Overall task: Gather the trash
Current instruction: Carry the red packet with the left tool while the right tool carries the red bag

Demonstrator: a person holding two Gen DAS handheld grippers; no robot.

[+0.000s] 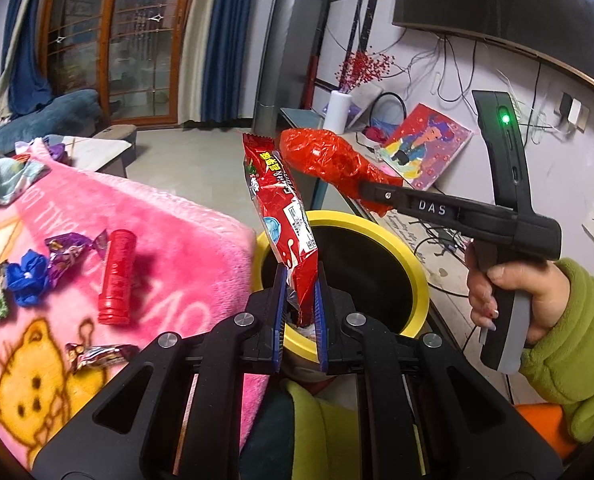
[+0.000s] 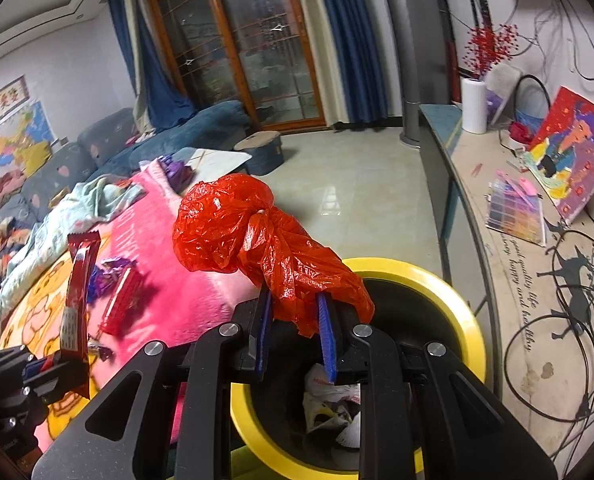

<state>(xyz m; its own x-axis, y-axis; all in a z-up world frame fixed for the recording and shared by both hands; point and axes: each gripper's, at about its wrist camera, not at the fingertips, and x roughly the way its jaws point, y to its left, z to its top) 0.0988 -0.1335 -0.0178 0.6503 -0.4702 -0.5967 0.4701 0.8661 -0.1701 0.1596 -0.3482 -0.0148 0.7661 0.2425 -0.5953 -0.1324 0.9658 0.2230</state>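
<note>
My left gripper (image 1: 301, 280) is shut on a long red snack wrapper (image 1: 279, 204), held upright over the near rim of the yellow-rimmed black bin (image 1: 413, 260). My right gripper (image 2: 295, 300) is shut on a crumpled red plastic bag (image 2: 249, 232), above the bin's (image 2: 449, 292) left rim; it also shows in the left wrist view (image 1: 367, 192) holding the bag (image 1: 321, 156) over the bin's far side. The wrapper shows at the far left of the right wrist view (image 2: 79, 276). Paper trash (image 2: 329, 404) lies inside the bin.
A pink blanket (image 1: 177, 240) left of the bin carries a red cylindrical tube (image 1: 115, 276), a purple candy wrapper (image 1: 71, 250), a blue crumpled piece (image 1: 27, 278) and another wrapper (image 1: 97, 356). A side table with a painting (image 2: 569, 152) and cables stands right.
</note>
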